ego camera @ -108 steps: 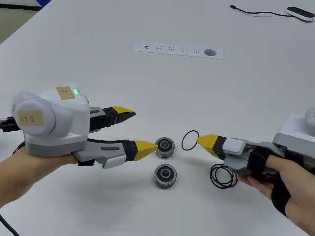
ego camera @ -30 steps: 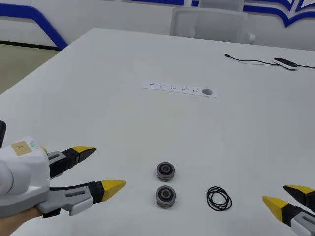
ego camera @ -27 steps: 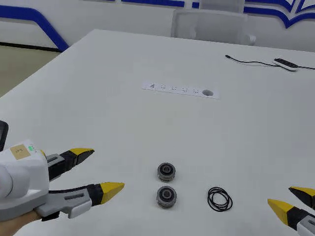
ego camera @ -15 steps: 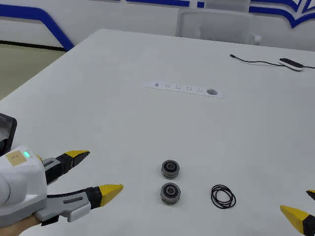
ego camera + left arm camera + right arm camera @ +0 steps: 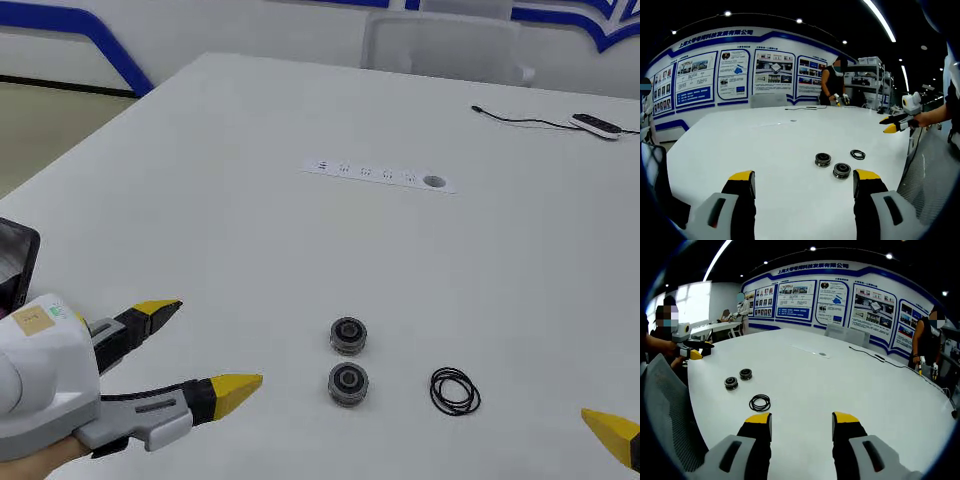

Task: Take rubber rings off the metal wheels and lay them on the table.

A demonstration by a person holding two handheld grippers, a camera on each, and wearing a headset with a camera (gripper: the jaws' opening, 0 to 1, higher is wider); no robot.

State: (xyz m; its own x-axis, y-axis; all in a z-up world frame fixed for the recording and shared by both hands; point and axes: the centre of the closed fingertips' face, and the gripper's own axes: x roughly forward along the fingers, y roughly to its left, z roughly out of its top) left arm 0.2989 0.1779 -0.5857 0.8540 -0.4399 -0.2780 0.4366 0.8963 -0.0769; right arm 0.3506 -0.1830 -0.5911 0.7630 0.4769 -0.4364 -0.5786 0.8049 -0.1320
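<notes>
L gripper (image 5: 205, 345): jaws spread wide, nothing betw. them. It is held at the near-left of the table (image 5: 250, 220), well apart from the wheels.

R gripper (image 5: 802, 418): jaws apart as well and empty, per its own view. In head view one yellow tip shows at the lower-right corner.

Two metal wheels sit on the table, near centre: far wheel (image 5: 348, 336) and near wheel (image 5: 348, 384), just beside each other, small gap betw.

The rubber rings (image 5: 455, 391) are thin black loops in a small overlapping pile, flat on the table, right of the near wheel and apart from it. Whether any ring is on the wheels: can't tell.

Power strip (image 5: 378, 175) lies farther back on the table.
</notes>
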